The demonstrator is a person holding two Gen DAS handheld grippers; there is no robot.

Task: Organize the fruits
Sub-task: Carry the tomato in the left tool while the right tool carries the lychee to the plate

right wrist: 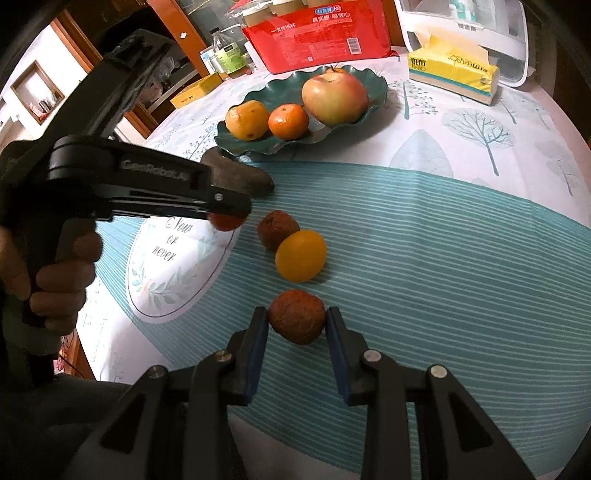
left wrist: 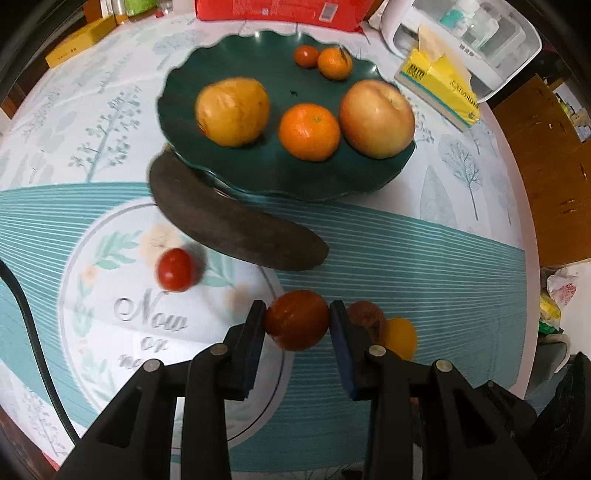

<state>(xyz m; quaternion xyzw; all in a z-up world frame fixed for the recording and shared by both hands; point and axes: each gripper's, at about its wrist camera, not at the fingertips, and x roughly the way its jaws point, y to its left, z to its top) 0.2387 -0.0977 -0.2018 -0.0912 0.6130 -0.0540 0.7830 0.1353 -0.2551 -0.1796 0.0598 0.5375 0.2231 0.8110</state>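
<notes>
My left gripper [left wrist: 297, 319] is shut on a red tomato [left wrist: 297, 319], seen too in the right wrist view [right wrist: 226, 221]. My right gripper [right wrist: 297, 319] is shut on a wrinkled brown fruit [right wrist: 296, 315]. A green scalloped plate [left wrist: 258, 173] [right wrist: 332, 133] holds a yellow pear [left wrist: 232, 110], an orange [left wrist: 309, 131], an apple [left wrist: 376, 118] and two small mandarins [left wrist: 334, 62]. A blackened banana [left wrist: 229, 218] lies in front of the plate. A small tomato [left wrist: 176, 269], another brown fruit [right wrist: 277, 229] and a yellow fruit [right wrist: 301, 254] lie on the cloth.
A yellow tissue box [right wrist: 454, 72], a white appliance [right wrist: 461, 22], a red package [right wrist: 317, 33], a yellow box [left wrist: 79, 40] and bottles [right wrist: 227, 51] stand along the table's far side. A black cable [left wrist: 33, 332] runs at the left.
</notes>
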